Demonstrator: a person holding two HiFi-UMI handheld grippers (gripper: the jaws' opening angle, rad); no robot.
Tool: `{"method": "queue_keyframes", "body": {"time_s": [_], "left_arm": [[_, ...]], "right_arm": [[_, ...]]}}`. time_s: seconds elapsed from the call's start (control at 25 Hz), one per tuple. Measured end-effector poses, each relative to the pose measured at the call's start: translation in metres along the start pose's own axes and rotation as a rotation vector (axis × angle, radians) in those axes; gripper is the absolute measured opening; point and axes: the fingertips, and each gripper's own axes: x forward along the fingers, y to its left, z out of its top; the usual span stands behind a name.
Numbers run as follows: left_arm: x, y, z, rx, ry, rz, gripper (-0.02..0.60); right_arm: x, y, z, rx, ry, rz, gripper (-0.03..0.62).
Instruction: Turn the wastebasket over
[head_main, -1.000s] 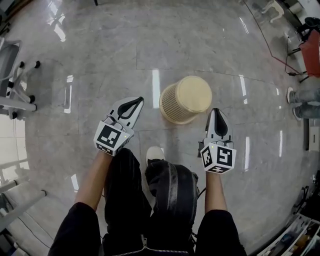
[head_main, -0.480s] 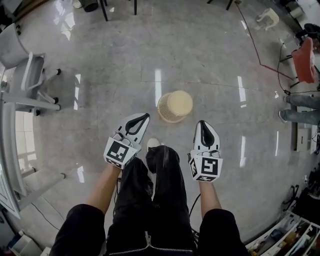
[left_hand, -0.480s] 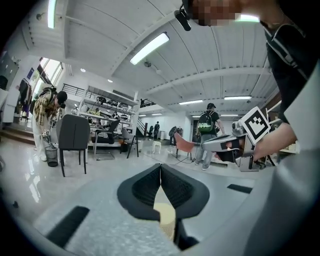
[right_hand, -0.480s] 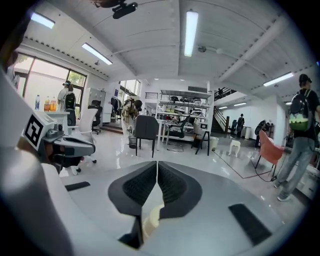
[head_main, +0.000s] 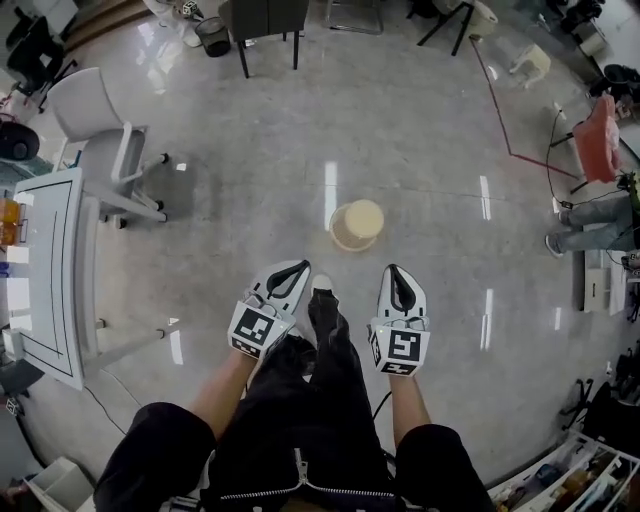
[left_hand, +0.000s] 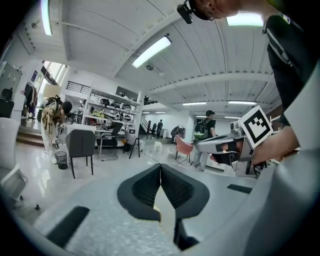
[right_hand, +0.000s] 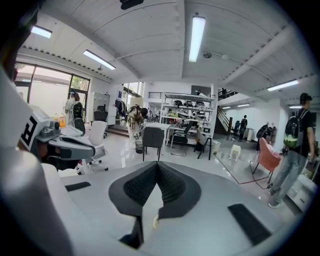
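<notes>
Glossy floor (head_main: 430, 170) lies open round the wastebasket (head_main: 356, 225), chair (head_main: 105, 135) well apart.

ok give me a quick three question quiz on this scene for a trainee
1. Multiple choice: where is the wastebasket? A on the floor; B on a table; C on a chair.
2. Fill in: the jaws of the right hand-held gripper are ___.
3. True or false: the left hand-held gripper is shut and empty.

Key: 1 A; 2 shut; 3 true.
</notes>
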Motion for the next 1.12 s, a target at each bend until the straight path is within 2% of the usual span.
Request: {"method": "queue_keyframes", "body": {"time_s": [0.2,0.52,0.84,1.12], "left_arm": [[-0.041,-0.026,0.035,0.000,-0.015,-0.001,0.006],[-0.078,-0.050,0.057,-0.009,-0.043,0.038,0.006],[-0.086,-0.069,0.050,-0.016,-0.034,0.037,0.006],[-0.077,-0.090,0.048,-0.008,-0.031,0.014,0.006]], "right_arm": [[-0.044,0.026,0.030,0.005,-0.011,-0.009,0.009],[-0.088,0.055,0.035,-0.004,0.002,0.018,0.009],[-0.100,0.055,0.046,-0.057,-0.012,0.055,0.009],[-0.114,0.052,0.034,-0.028,0.003,0.057,0.009]]}}
